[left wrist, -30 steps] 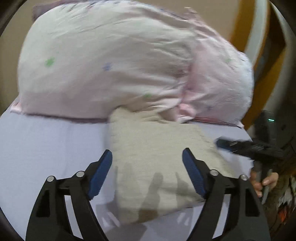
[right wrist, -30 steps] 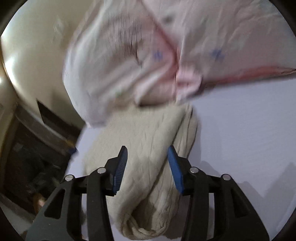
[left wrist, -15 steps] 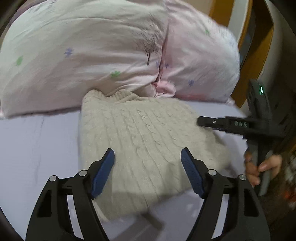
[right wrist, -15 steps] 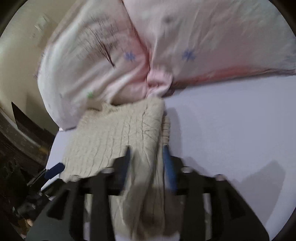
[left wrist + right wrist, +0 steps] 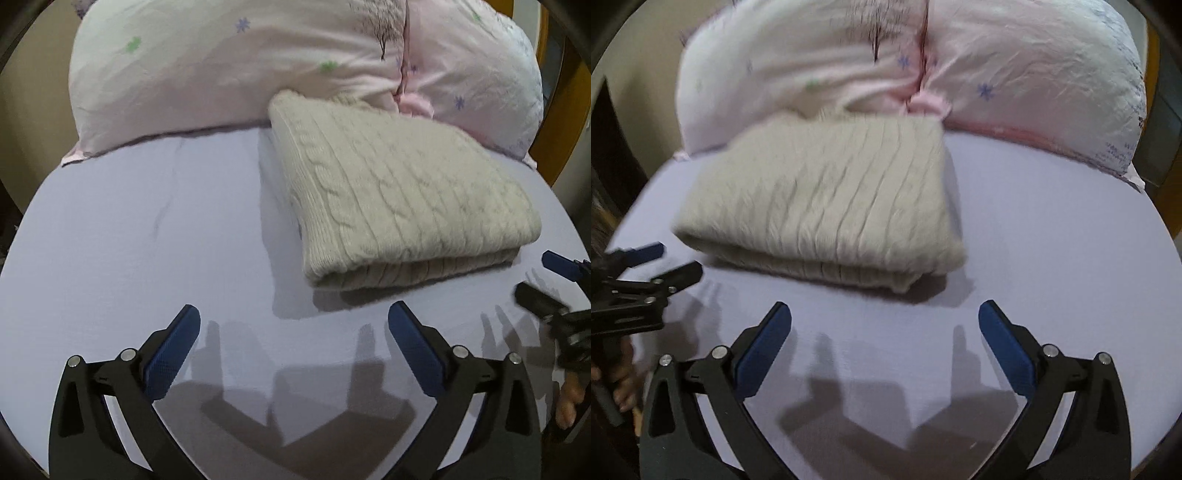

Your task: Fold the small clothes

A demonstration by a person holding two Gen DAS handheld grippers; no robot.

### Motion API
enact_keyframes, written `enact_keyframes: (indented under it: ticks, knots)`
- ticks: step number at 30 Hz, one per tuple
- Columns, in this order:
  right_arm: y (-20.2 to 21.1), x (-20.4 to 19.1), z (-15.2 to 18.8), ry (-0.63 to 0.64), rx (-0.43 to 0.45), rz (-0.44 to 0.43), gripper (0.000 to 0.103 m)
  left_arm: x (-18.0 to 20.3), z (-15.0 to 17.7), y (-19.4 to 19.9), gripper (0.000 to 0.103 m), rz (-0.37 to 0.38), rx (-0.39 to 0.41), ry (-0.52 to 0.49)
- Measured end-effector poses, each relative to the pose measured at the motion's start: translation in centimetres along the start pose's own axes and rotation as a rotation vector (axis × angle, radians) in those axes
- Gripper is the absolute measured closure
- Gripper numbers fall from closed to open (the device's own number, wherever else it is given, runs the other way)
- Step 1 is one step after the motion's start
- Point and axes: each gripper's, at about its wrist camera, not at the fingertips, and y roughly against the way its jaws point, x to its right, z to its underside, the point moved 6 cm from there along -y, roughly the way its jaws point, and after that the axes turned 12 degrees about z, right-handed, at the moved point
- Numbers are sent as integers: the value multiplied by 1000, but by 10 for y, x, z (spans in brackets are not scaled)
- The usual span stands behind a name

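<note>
A cream cable-knit sweater [image 5: 399, 192] lies folded in a thick rectangle on the lavender bed sheet [image 5: 147, 229], its far edge against the pillows. It also shows in the right wrist view [image 5: 827, 206]. My left gripper [image 5: 293, 321] is open and empty over bare sheet, just short of the sweater's near fold. My right gripper [image 5: 884, 317] is open and empty, also just short of the near fold. Each gripper shows at the edge of the other's view: the right gripper [image 5: 554, 284], the left gripper [image 5: 650, 266].
Two pale pink pillows [image 5: 258, 62] with small flower prints lean at the head of the bed, also in the right wrist view [image 5: 1015, 74]. A wooden frame [image 5: 565, 99] stands at the far right. The sheet's edge curves round the bed.
Both grippers have drawn back from the sweater toward the near side of the bed. The right gripper, half shut around the sweater's fold before, has let go and now stands wide open.
</note>
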Motion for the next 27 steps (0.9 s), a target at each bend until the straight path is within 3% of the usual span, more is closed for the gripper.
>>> enact_keyframes:
  ticks: [4, 9, 27]
  knots:
    - [-15, -10, 7, -35, -51, -27, 2, 2, 7, -9, 1, -36, -31, -30]
    - [-17, -14, 9, -7, -30, 73, 2, 3, 11, -7, 1, -30, -21, -29]
    - [-18, -13, 8, -13, -31, 69, 2, 2, 11, -8, 1, -27, -17, -35]
